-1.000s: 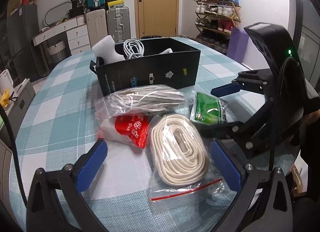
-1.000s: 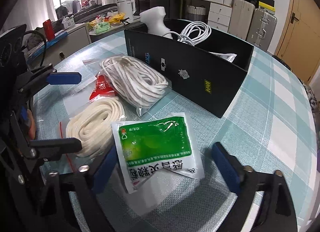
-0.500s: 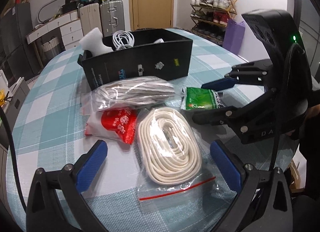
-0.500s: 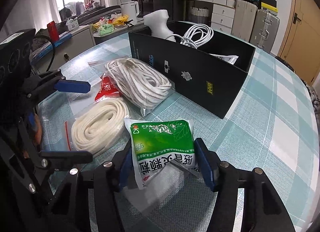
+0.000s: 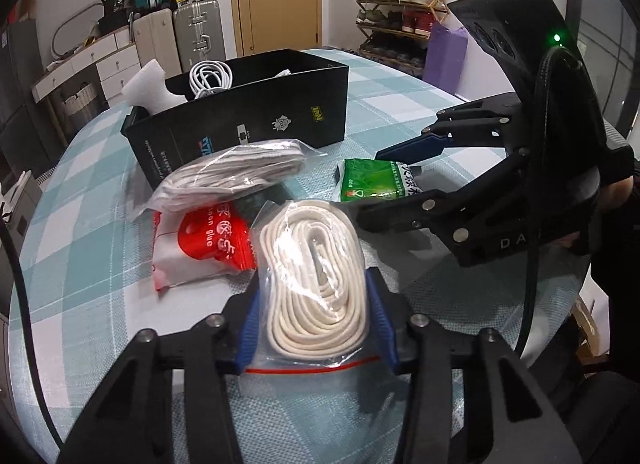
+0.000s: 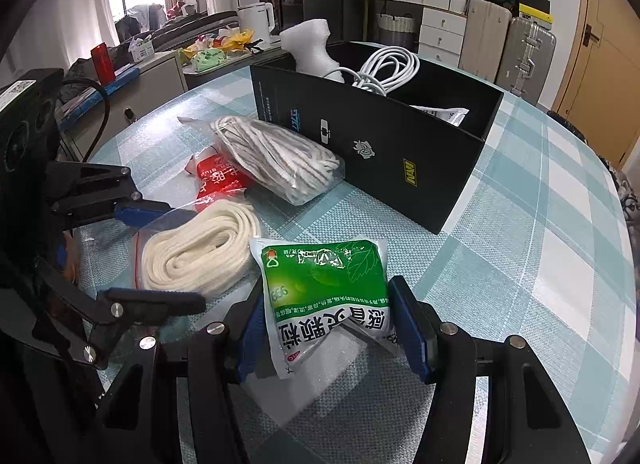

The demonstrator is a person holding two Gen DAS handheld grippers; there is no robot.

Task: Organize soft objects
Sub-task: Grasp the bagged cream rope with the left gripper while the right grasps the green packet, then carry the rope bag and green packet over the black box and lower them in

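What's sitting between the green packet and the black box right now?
Nothing: in the right wrist view only bare checked tablecloth lies between the green packet and the black box.

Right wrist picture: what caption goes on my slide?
Right claw grips a green packet near the black box.

Round counter point(image 6: 540, 264) covered in teal-and-white checked cloth. On it: open black box point(image 6: 384, 159); bagged grey-white rope point(image 6: 280, 155) just beside box front; red-and-white packet point(image 5: 200, 244) partly under that bag; bagged cream rope coil point(image 5: 316, 284); green sachet point(image 6: 324, 284) near coil.
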